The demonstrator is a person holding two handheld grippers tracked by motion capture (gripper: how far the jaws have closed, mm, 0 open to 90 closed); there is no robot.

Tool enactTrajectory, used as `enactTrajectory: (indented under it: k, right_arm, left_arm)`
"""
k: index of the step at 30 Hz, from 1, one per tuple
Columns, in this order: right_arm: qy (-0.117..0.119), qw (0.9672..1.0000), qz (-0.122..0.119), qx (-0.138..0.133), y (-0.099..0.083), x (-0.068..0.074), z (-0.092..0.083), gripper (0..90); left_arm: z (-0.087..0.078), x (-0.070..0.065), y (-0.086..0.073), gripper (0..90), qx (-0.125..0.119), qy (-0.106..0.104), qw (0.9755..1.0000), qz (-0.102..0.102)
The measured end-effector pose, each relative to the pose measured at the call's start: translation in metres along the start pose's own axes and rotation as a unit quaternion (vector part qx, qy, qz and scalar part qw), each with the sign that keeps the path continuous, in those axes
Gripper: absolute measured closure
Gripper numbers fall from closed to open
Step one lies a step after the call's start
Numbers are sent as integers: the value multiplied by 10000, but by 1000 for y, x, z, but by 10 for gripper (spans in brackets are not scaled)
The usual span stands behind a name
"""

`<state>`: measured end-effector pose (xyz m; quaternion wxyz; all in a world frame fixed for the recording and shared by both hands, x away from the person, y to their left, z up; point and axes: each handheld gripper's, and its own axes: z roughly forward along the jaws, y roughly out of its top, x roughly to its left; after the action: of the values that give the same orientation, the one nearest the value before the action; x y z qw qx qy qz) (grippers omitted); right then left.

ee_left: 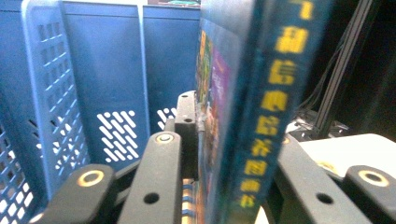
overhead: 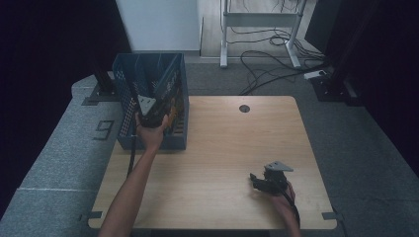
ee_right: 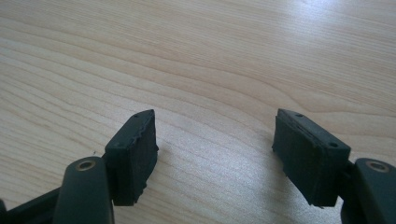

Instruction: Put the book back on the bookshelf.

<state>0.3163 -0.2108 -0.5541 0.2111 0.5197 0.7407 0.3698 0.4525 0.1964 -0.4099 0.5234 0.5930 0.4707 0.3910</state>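
Note:
A blue plastic crate (overhead: 126, 94) stands on the wooden table's (overhead: 227, 143) left far corner. My left gripper (overhead: 157, 106) reaches into it from the near side and is shut on an upright book (overhead: 171, 91). In the left gripper view the book (ee_left: 261, 93) has a dark blue spine with yellow characters and stands between the jaws of the left gripper (ee_left: 236, 130), with the crate's perforated wall (ee_left: 107, 70) behind. My right gripper (overhead: 254, 178) rests low over the table's near right part; its pads (ee_right: 133, 149) stand open on bare wood (ee_right: 210, 70).
A round cable hole (overhead: 244, 108) sits near the table's far edge. Beyond the table, black cables (overhead: 276, 64) lie on the grey floor under a white desk frame (overhead: 257, 19). A dark stand foot (overhead: 101, 89) is left of the crate.

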Motion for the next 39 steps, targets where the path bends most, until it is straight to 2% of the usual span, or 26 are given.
enactTrajectory:
  k: [4,11,16,20,26,31,33,39]
  right_arm:
    - [1,10000,0,1,0,0,0,298]
    - [-8,10000,-8,2,0,0,0,298]
    - [-9,10000,-7,3,0,0,0,298]
    - [-7,10000,-5,4,0,0,0,298]
    - [-14,10000,-18,5,0,1,0,298]
    - [-16,10000,-29,6,0,1,0,298]
    - [-15,10000,-29,6,0,1,0,298]
    - [-14,10000,-31,8,0,1,0,295]
  left_arm:
    - [-1,3,-1,805,-18,139,9999,12]
    - [-3,6,-4,803,-98,371,9993,6]
    - [-6,4,-6,807,-157,549,9983,73]
    - [-5,6,-5,799,-136,594,9981,73]
    - [-3,12,-7,714,28,458,9989,-19]
    - [-5,8,-9,623,103,330,9994,11]
    - [-6,8,-9,583,204,269,9994,-36]
    - [-9,8,-11,522,342,96,9993,-91]
